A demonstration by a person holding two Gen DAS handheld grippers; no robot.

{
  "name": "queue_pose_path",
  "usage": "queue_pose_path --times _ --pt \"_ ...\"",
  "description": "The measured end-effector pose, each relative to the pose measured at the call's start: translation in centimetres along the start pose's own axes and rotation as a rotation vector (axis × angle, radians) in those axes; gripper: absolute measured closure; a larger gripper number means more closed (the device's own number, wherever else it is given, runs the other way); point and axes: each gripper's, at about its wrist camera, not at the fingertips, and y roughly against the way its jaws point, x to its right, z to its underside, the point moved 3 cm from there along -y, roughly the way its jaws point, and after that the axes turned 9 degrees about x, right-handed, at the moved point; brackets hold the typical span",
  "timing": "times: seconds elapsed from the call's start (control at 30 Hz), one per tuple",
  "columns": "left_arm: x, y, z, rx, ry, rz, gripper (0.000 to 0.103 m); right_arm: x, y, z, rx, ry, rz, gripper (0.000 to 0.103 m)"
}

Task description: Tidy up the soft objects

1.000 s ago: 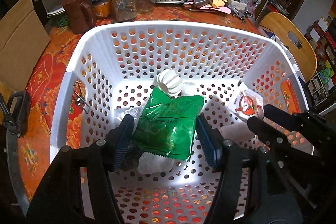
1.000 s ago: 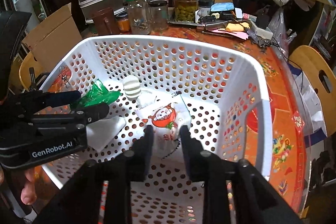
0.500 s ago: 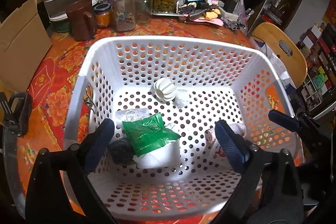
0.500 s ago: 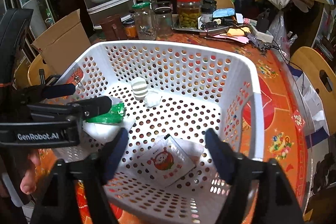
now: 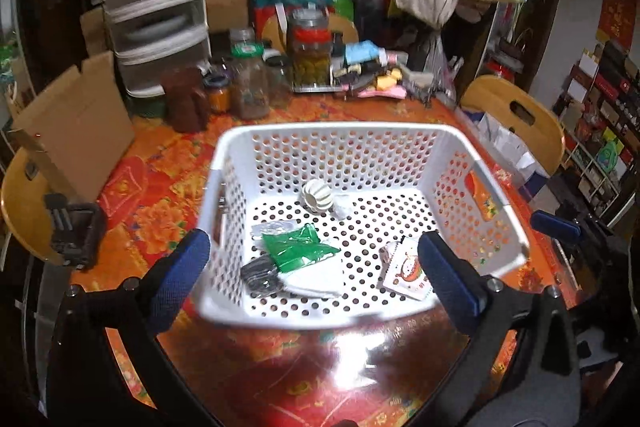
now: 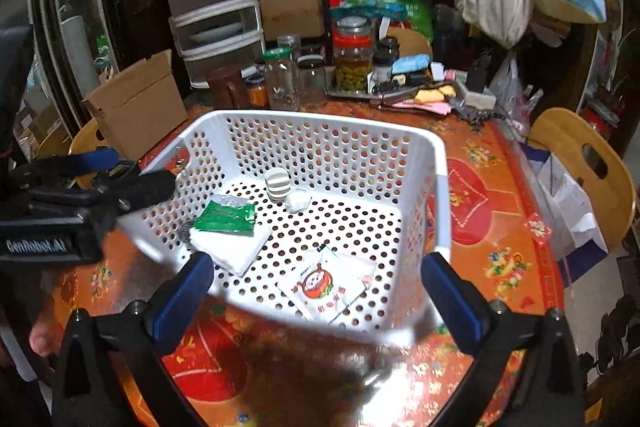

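Both grippers spread wide and empty, above the near edge of the white basket (image 5: 476, 163).

Basket sits on the red floral table (image 6: 500, 227); soft items lie on its floor. Left gripper (image 5: 316, 267) and right gripper (image 6: 320, 291) hold nothing, jaws wide apart. Green packet (image 5: 298, 253) lies on a white folded cloth (image 6: 232, 247) at the left side; white snack packet (image 6: 328, 283) near the front right, well apart. Ribbed white ball (image 5: 318, 195) toward the back, small white wad (image 6: 298, 202) just beside it.
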Motion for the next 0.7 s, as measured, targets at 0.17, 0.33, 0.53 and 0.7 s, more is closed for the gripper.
queue_pose_path --times 0.17,0.33,0.53,0.7 --pt "-1.1 5.3 1.5 0.070 0.004 0.003 0.000 -0.5 4.3 1.1 0.091 0.004 0.012 0.000" --pt "-1.6 10.5 3.7 0.125 -0.014 -0.022 0.000 -1.0 8.9 2.4 0.175 0.006 0.052 0.000" --pt "-1.7 16.9 6.6 0.177 0.004 0.006 0.000 -1.7 14.5 4.2 0.260 0.004 0.095 0.000" --pt "-1.1 22.0 9.7 0.236 -0.010 -0.040 0.000 -4.6 18.3 6.8 0.279 0.136 0.165 0.000"
